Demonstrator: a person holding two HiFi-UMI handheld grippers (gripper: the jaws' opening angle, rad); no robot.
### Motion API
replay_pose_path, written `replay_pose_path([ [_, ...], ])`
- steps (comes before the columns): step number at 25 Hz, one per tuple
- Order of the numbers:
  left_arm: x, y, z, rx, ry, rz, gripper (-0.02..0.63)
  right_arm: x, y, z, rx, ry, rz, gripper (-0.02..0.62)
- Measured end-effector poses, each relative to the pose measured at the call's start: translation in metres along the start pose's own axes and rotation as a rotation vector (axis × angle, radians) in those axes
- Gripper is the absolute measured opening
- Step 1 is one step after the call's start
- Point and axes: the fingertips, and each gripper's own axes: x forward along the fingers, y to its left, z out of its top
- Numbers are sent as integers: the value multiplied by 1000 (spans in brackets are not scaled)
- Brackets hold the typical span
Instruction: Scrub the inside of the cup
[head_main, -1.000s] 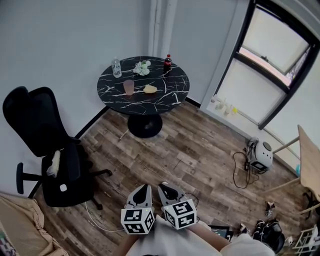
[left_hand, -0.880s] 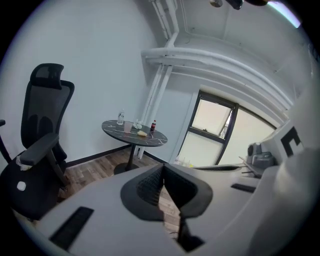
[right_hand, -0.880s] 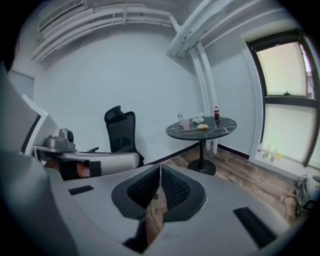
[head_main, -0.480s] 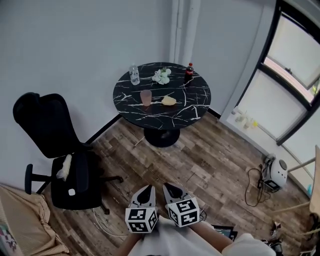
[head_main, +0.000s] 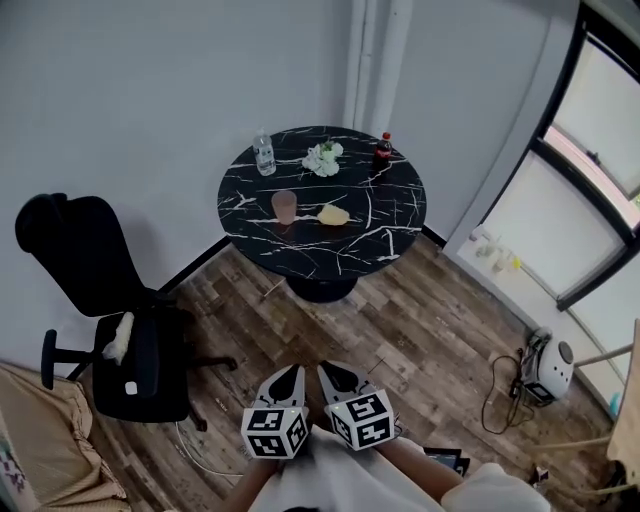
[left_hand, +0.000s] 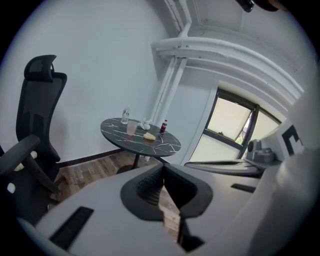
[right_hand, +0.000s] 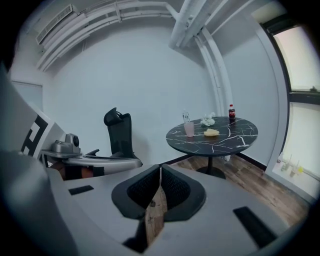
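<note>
Cup: the pink cup (head_main: 284, 206) stands upright on the round black table (head_main: 330, 255). Its long axis is vertical and its open mouth points up.
Cup's place: on the left half of the tabletop, well apart from both grippers.
Beside it: a yellow sponge (head_main: 333, 214) lies just to its right, not touching.
Far edge: a clear bottle (head_main: 264, 155), a white clump (head_main: 323, 158) and a dark bottle with a red cap (head_main: 383, 150).
Writing: the bottle labels are too small to read; the gripper cubes bear only black-and-white square markers.
Left gripper (head_main: 292, 372): close to the person's body, jaws pressed together with nothing between them.
Right gripper (head_main: 327, 369): just beside the left, jaws likewise together and empty.
Chair: a black office chair (head_main: 70, 250) stands left of the table.
</note>
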Motion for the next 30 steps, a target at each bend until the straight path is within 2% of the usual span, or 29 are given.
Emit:
replay_pose_path([
  [5, 31, -14, 7, -20, 1, 6, 9, 3, -31, 11, -31, -8, 14, 35],
  [10, 53, -32, 5, -13, 29, 13, 9, 3, -59, 14, -7, -3, 30, 35],
  [20, 69, -40, 4, -72, 38, 62, 9, 2, -84, 16, 12, 2, 72, 35],
  [30, 78, -53, 5, -58, 61, 46, 9, -1, -100, 20, 44, -8, 59, 35],
])
